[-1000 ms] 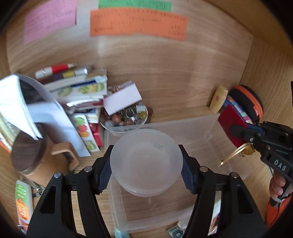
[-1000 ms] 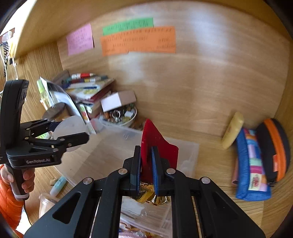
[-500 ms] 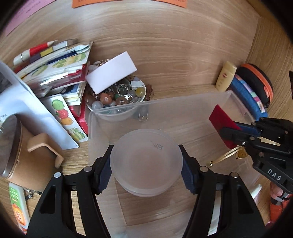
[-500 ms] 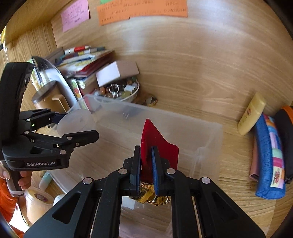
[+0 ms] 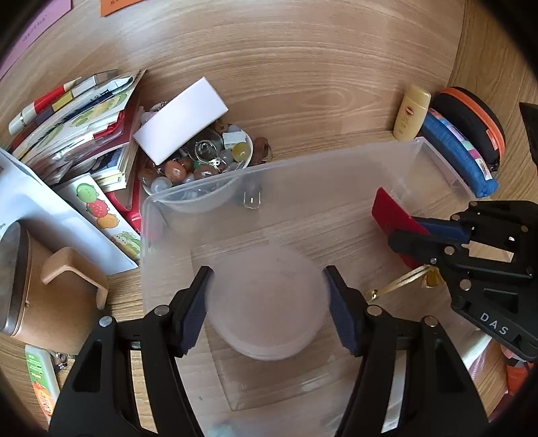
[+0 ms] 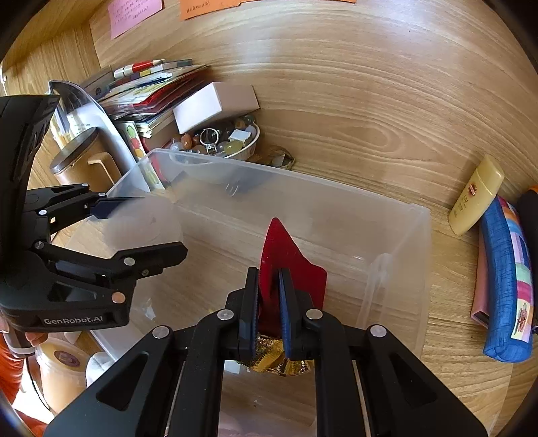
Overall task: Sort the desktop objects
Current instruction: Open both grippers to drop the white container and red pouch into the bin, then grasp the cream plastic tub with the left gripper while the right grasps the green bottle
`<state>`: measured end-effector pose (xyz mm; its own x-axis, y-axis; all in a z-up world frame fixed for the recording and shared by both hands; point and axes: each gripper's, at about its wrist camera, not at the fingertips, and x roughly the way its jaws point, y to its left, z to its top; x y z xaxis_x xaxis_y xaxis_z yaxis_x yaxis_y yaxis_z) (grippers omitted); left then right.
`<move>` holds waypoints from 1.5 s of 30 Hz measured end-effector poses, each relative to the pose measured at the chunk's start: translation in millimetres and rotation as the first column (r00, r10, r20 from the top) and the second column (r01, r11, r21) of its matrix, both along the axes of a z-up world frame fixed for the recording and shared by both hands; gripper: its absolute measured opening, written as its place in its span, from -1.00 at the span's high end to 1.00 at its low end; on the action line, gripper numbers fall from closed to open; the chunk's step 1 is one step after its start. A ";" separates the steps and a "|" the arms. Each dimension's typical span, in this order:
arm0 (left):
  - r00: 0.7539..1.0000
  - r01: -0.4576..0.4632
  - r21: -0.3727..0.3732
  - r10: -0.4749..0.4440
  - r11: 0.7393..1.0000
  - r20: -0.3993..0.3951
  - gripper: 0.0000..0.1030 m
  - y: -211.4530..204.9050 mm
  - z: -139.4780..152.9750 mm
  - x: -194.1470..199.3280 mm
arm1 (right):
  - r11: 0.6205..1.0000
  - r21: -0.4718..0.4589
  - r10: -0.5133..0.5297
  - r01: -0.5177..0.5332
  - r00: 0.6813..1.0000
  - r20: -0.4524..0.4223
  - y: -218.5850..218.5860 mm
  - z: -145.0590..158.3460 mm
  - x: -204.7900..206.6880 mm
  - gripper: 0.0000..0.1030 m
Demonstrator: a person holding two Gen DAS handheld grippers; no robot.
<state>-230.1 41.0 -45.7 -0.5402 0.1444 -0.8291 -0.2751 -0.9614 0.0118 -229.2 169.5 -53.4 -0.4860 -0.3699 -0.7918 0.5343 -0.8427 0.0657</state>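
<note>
Frosted lid (image 5: 267, 311): your left hand-held gripper (image 5: 267, 302) clamps it above the clear bin (image 5: 336, 161).
Red card (image 6: 285, 265): your right hand-held gripper (image 6: 269, 302) pinches it.

The frosted round container (image 5: 267, 311) between the left gripper (image 5: 267, 309)'s jaws is smeared by motion blur; its contents cannot be told. The writing on the pink note (image 6: 134, 13) and orange note (image 6: 215, 6) on the far wall is too small to read, and both are cut by the top edge. The gold ornament (image 6: 275, 361) under the red card (image 6: 289, 269) is mostly hidden behind the right gripper (image 6: 269, 302)'s jaws. The clear bin (image 6: 396, 269)'s near end runs behind those jaws. At far right, the orange-rimmed black case (image 6: 529, 208) is cropped.
</note>
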 end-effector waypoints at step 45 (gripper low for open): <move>0.918 -0.156 0.031 0.156 0.987 -0.366 -0.94 -31.2 104.1 137.9 | 0.995 -0.054 -0.097 0.083 0.935 -0.342 53.4 99.5 136.6 -0.83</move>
<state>-92.2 9.7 58.4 -0.8214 0.0342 -0.5693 -0.0981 -0.9918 0.0820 -92.6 222.9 46.2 -0.7589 -0.3384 -0.5563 0.4519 -0.8888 -0.0758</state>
